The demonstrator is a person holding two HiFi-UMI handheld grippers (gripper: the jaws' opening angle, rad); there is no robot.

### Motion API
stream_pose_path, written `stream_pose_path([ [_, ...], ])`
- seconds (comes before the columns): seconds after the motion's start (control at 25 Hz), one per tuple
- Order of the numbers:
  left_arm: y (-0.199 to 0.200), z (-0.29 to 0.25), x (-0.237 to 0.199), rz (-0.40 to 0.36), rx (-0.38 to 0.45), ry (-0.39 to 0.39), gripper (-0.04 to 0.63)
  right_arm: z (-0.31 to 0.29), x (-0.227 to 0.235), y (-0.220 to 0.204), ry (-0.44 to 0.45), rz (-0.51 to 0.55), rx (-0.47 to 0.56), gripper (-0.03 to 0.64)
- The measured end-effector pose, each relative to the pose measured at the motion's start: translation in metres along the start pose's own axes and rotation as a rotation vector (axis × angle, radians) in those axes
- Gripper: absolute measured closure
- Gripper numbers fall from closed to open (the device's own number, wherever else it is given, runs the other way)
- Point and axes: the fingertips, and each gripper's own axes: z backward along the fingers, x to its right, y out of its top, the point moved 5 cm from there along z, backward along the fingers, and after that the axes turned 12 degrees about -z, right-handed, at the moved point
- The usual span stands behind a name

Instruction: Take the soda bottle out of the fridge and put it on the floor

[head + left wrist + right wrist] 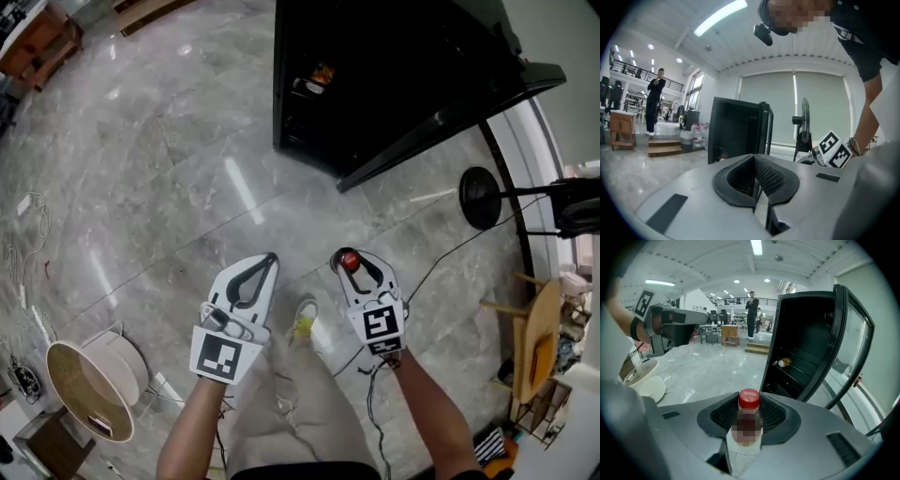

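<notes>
Two ribbed pads (774, 414) of the right gripper (750, 405) press on the bottle (749, 400) from either side, high up, just under its red cap (349, 261). The jaws stand partly closed around it and the bottle sits upright between them. It is out of the fridge, held in the air above the floor, and not yet set down.

The left gripper (270, 259), just beside the right one, has its jaws closed tip to tip with nothing in them.

Beyond both grippers stands the black fridge (394, 75), its door (450, 112) swung open. Grey polished floor (169, 169) spreads all around, and the person's shoe (304, 317) shows below, between the grippers.

The bottle looks small and plastic. It is likely stiff at the neck, softer lower down, and smooth enough to slip. How full it is cannot be seen, but if full it would hang with some weight. A hold near the cap, where the neck is firmest, seems sound. The floor is hard and flat, so the narrow bottle should stand if lowered straight but may topple if let go tilted.
</notes>
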Motion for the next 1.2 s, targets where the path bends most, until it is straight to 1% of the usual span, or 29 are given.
stream_pose_path([
  [0.16,-0.045,-0.009,-0.009,0.011,-0.013,0.015,0.58,-0.047,0.007,-0.027,0.0,-0.021,0.021,0.494],
  [0.28,-0.086,-0.03,-0.023,0.017,-0.012,0.018,0.58,-0.091,0.018,-0.04,-0.009,-0.026,0.039,0.494],
  [0.64,-0.211,-0.12,-0.081,-0.055,0.079,-0.009,0.58,-0.247,0.049,-0.088,-0.058,-0.049,0.173,0.494],
  [0.84,-0.297,-0.156,-0.101,-0.077,0.114,0.018,0.58,-0.336,0.06,-0.139,-0.072,-0.054,0.211,0.494],
  [0.92,-0.329,-0.168,-0.106,-0.081,0.119,0.013,0.58,-0.368,0.066,-0.162,-0.082,-0.059,0.219,0.494],
  [1.04,-0.364,-0.185,-0.113,-0.09,0.148,-0.01,0.58,-0.413,0.074,-0.195,-0.097,-0.074,0.214,0.494],
  [1.12,-0.384,-0.192,-0.116,-0.072,0.165,-0.021,0.58,-0.438,0.079,-0.218,-0.11,-0.095,0.206,0.494],
  [1.2,-0.405,-0.195,-0.117,-0.055,0.155,-0.027,0.58,-0.46,0.079,-0.242,-0.113,-0.107,0.192,0.494],
])
